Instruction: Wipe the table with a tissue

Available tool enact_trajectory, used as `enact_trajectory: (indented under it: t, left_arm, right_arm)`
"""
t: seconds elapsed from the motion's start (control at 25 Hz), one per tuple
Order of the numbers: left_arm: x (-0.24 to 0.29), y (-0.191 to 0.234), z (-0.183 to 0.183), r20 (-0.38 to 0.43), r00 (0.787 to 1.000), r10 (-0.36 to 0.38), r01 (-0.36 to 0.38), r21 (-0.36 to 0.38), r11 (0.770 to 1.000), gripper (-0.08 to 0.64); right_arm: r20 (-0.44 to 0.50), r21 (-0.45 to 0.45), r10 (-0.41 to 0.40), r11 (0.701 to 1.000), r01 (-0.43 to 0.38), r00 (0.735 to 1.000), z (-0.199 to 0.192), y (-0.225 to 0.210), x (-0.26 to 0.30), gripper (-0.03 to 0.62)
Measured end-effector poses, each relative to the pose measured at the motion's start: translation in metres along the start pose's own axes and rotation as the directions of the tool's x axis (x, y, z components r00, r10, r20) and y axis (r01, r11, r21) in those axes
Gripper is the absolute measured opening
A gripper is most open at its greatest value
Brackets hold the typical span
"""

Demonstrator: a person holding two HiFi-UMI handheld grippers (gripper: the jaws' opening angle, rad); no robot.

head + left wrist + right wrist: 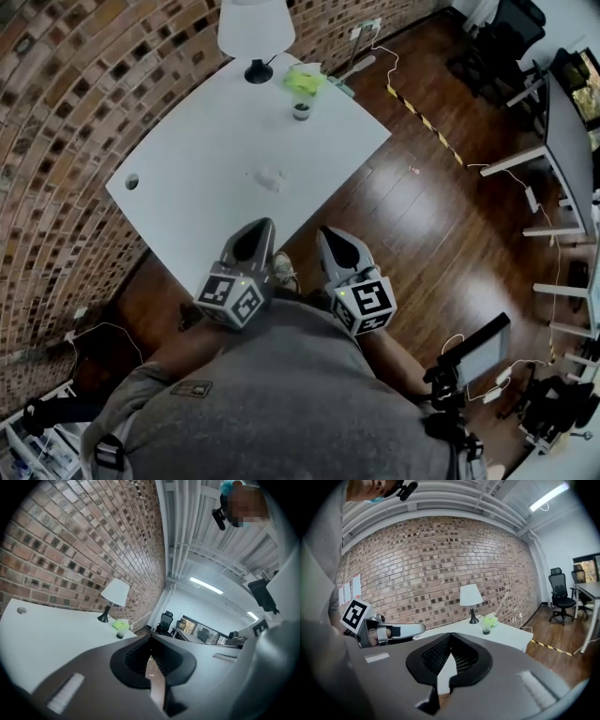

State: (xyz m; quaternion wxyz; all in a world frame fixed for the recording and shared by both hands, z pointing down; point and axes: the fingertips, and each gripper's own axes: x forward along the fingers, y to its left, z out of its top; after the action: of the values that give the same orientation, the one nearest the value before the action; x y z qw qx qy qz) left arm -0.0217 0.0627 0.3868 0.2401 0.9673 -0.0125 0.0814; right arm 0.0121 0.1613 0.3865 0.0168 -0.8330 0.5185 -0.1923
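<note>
Both grippers are held close in front of the person's body, over the wooden floor (431,225) just off the near edge of the white table (197,159). The left gripper (258,234) and the right gripper (333,242) sit side by side and point toward the table, each with its jaws clenched tip to tip on nothing. A crumpled white tissue (270,178) lies by itself on the tabletop, well ahead of both grippers, while a white-shaded lamp (255,33), a green tissue pack (303,80) and a small dark cup (301,111) stand near the far corner by the brick wall (66,84).
</note>
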Motion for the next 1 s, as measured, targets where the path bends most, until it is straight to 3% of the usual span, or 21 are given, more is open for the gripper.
enact_trajectory:
  t: [0.28, 0.56, 0.84, 1.0]
  left_arm:
    - [0.019, 0.048, 0.019, 0.045, 0.990, 0.131, -0.129, -0.049, 0.990, 0.002]
    - [0.027, 0.078, 0.027, 0.081, 0.952, 0.297, -0.288, -0.101, 0.952, 0.002]
    - [0.051, 0.089, 0.028, 0.116, 0.875, 0.470, -0.456, -0.128, 0.881, 0.002]
    - [0.064, 0.086, 0.022, 0.115, 0.813, 0.570, -0.551, -0.163, 0.818, 0.002]
  right_arm:
    - [-0.066, -0.048, 0.109, 0.993, -0.112, 0.992, 0.013, -0.008, 0.063, 0.011]
    - [-0.116, -0.072, 0.247, 0.964, -0.256, 0.962, 0.025, -0.022, 0.117, 0.011]
    - [-0.193, -0.083, 0.402, 0.902, -0.424, 0.895, 0.028, -0.049, 0.155, 0.011]
    - [-0.257, -0.083, 0.484, 0.851, -0.518, 0.836, 0.023, -0.064, 0.170, 0.011]
